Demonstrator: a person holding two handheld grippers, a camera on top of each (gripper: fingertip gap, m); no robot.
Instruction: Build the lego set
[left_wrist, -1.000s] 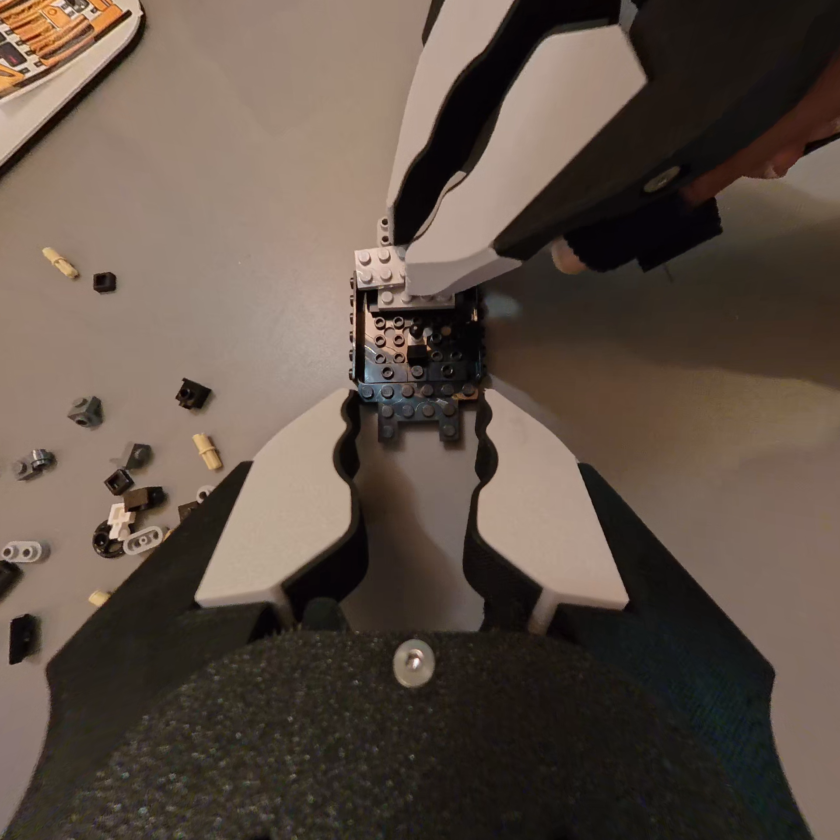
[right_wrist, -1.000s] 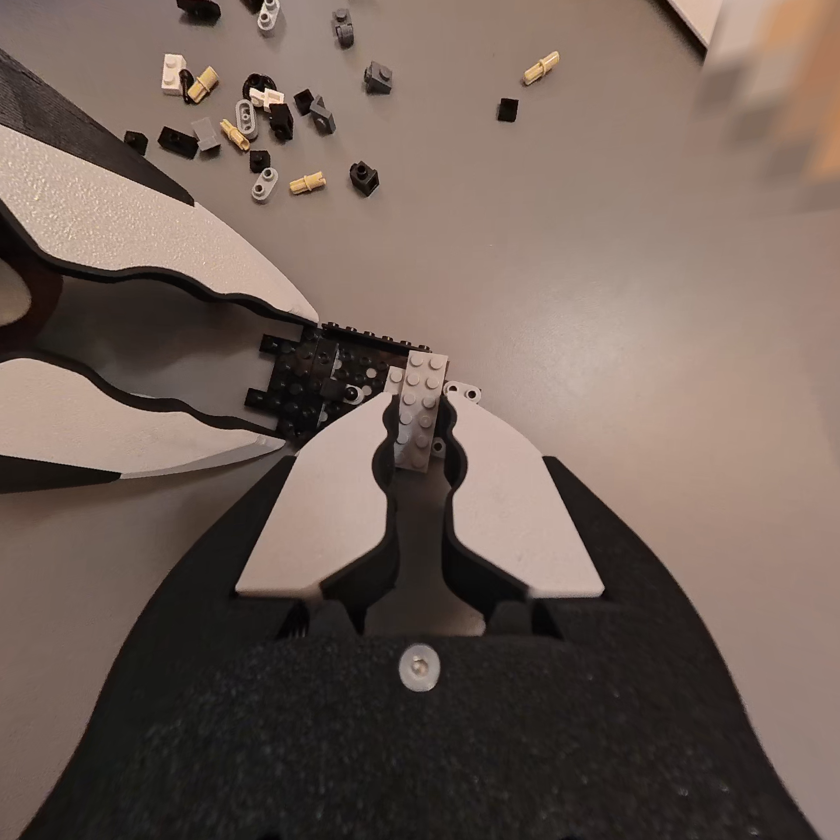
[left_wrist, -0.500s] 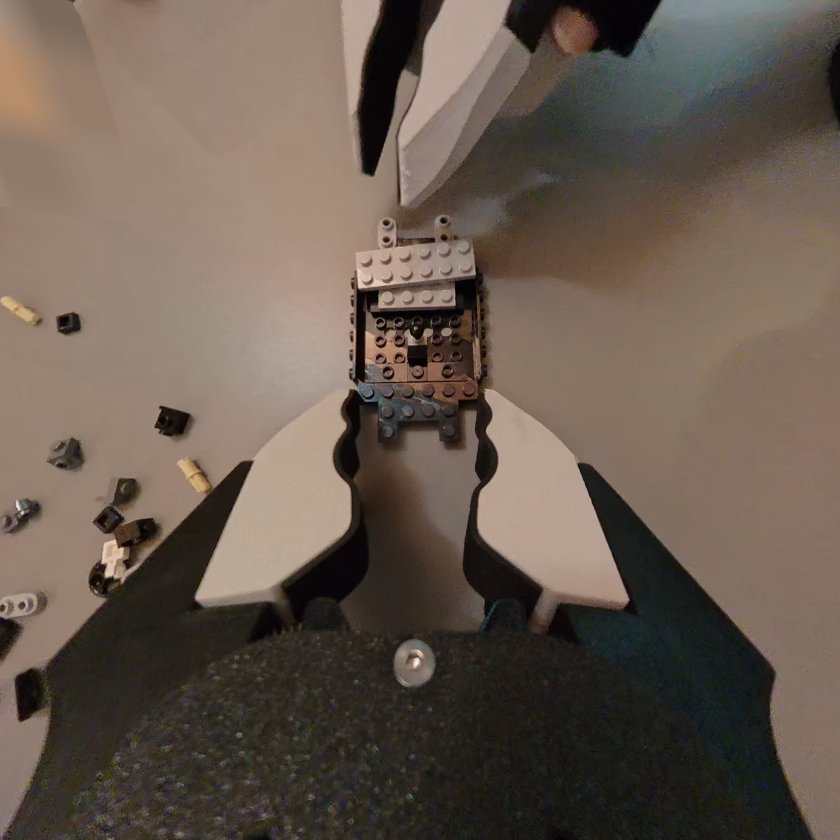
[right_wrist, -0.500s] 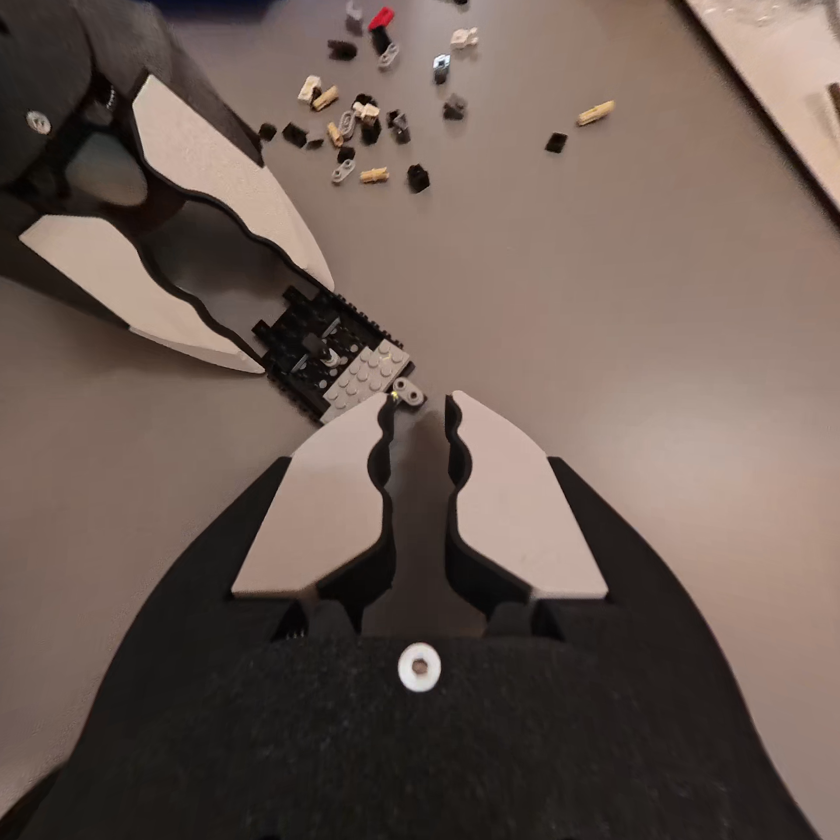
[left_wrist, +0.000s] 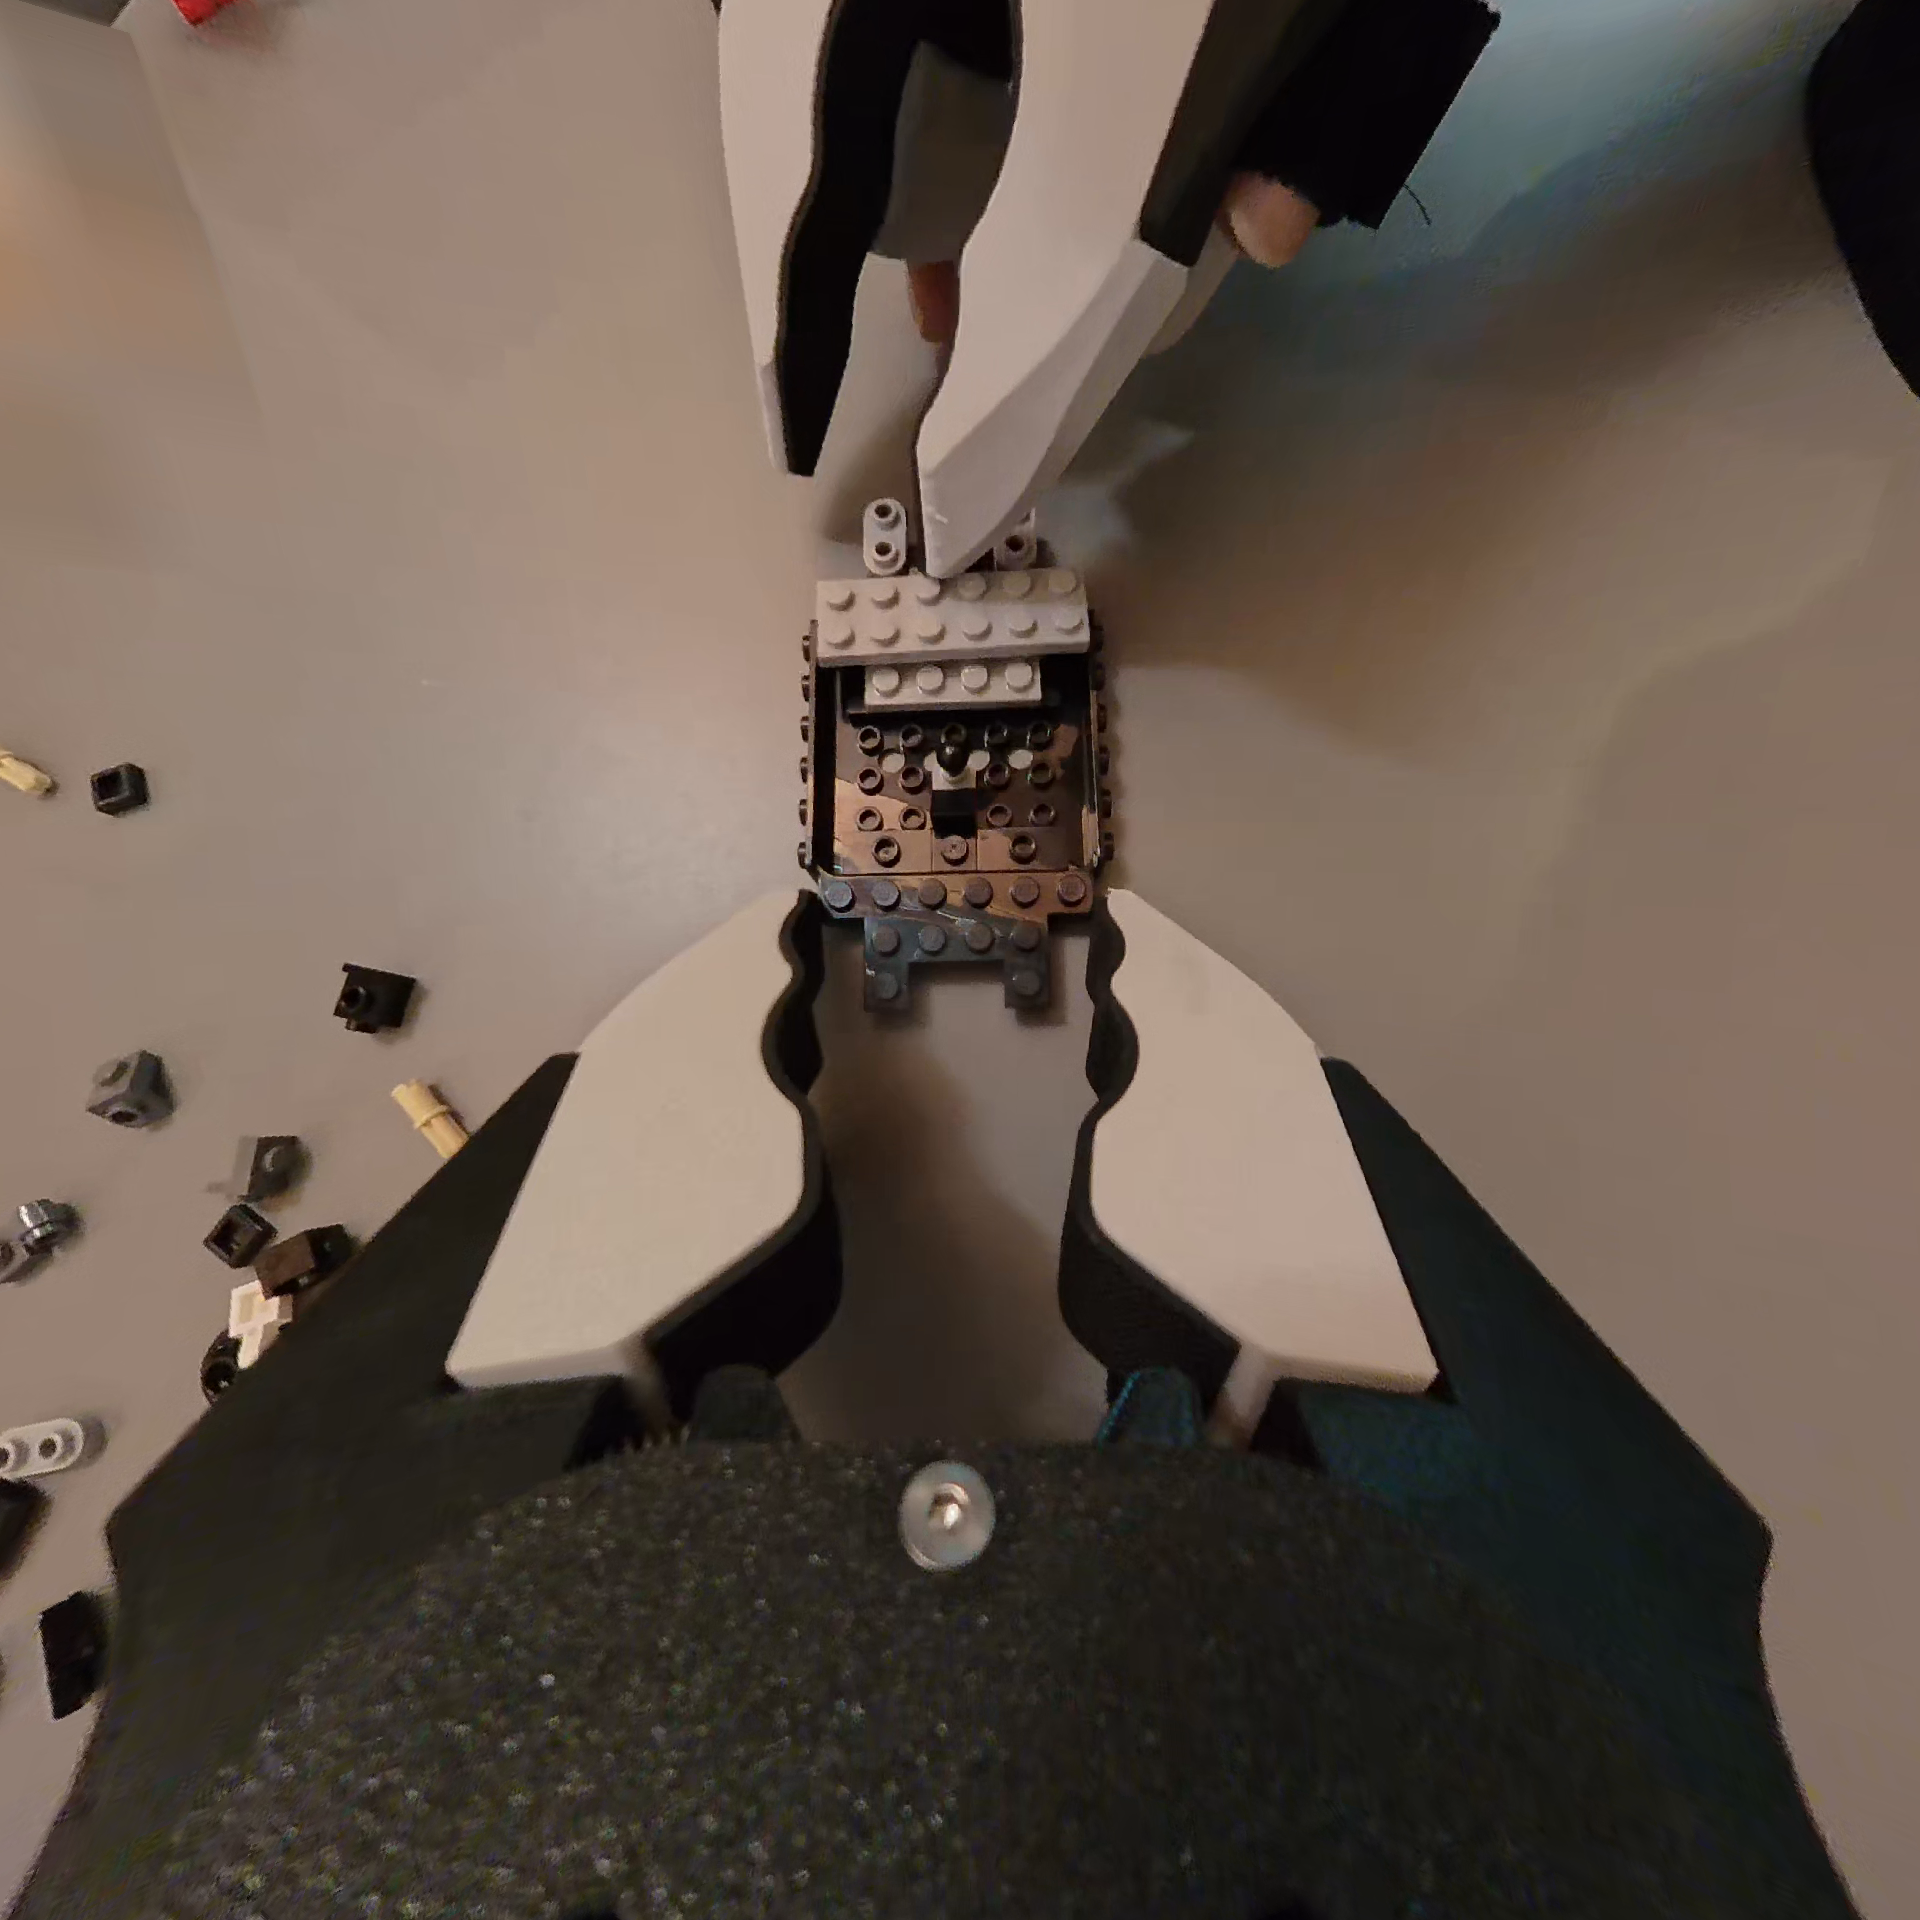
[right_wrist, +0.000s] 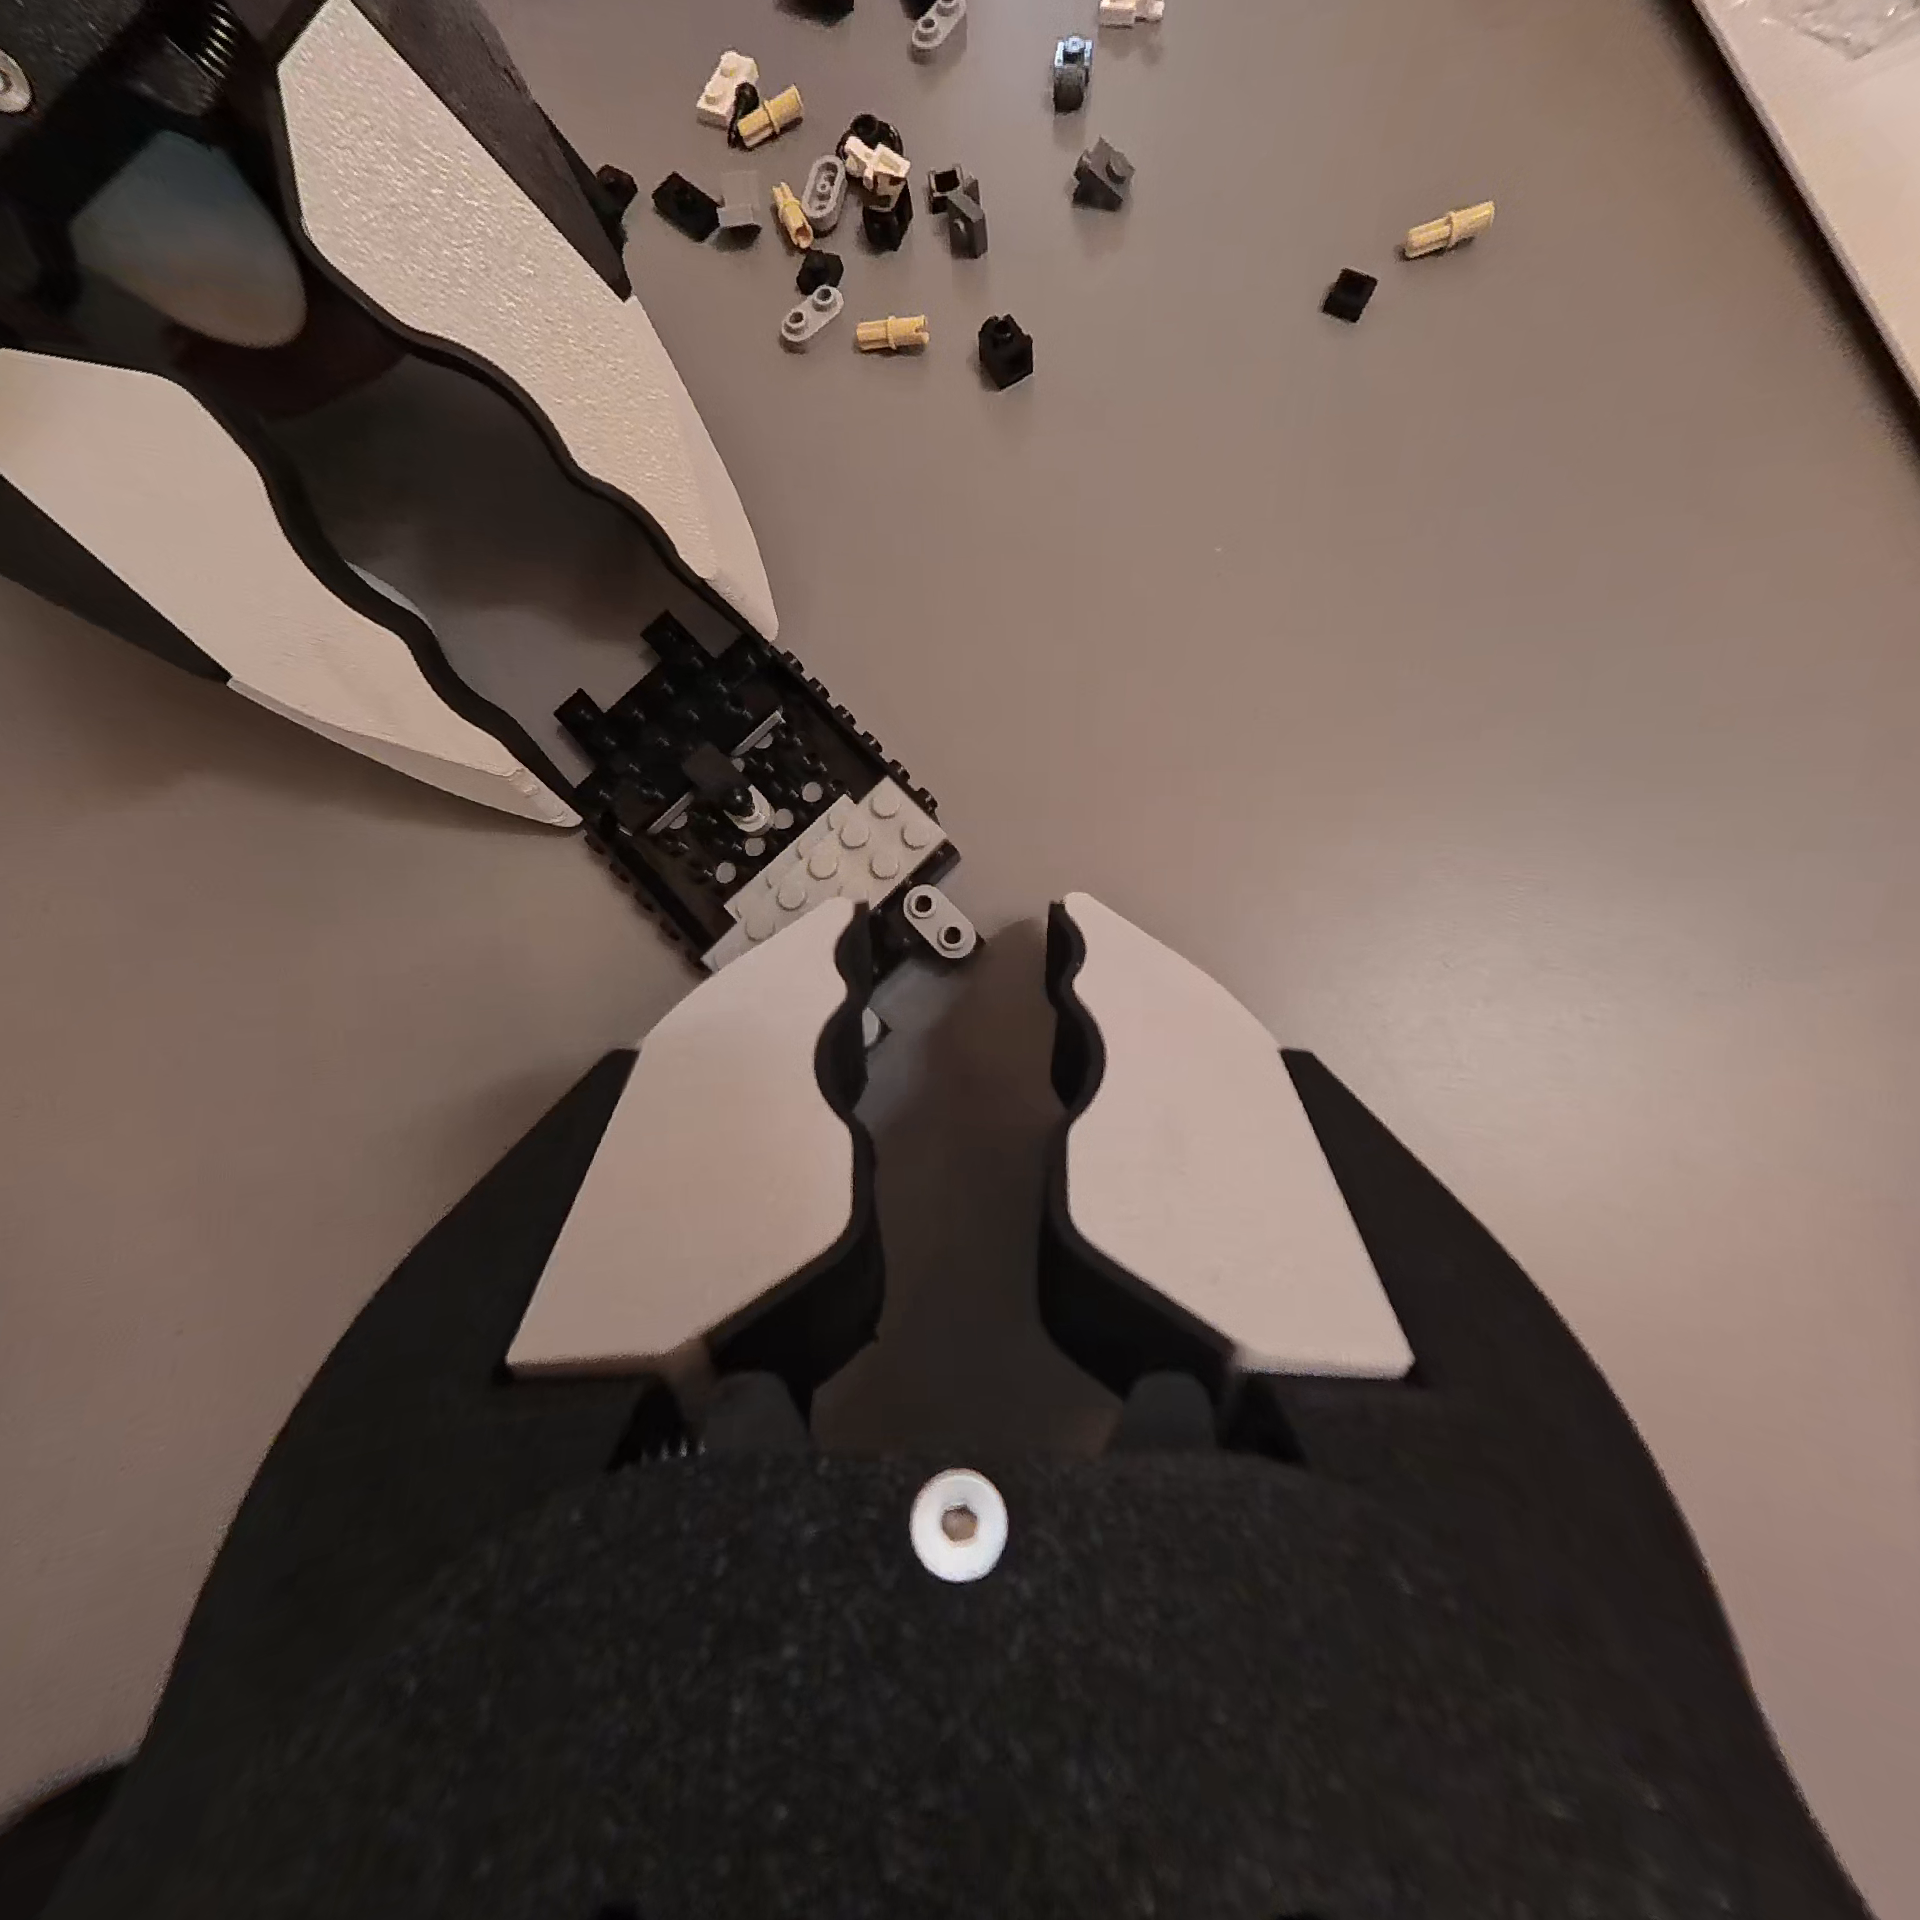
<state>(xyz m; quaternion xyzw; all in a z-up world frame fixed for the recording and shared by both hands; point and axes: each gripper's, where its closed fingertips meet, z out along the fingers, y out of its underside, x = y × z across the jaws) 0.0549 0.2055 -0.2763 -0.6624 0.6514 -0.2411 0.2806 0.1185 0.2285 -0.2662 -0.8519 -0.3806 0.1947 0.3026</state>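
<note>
The black lego base (left_wrist: 951, 800) lies flat on the grey bench (right_wrist: 1455, 831), well in from any edge that shows. The left gripper (left_wrist: 951, 914) brackets its near end, fingers spread just to the base's width and touching its corners (a brace more than a pinch, I judge). A light grey plate (left_wrist: 951, 618) already sits across the far end, with a narrower grey one (left_wrist: 954, 681) a step below it. The right gripper (right_wrist: 951, 914) hangs over that far end with its fingers parted and nothing between them; one tip seems to press on the grey plate. The build looks early: the base's middle shows only bare studs, and many loose small pieces (right_wrist: 883, 197) wait in a scatter beyond the base.
</note>
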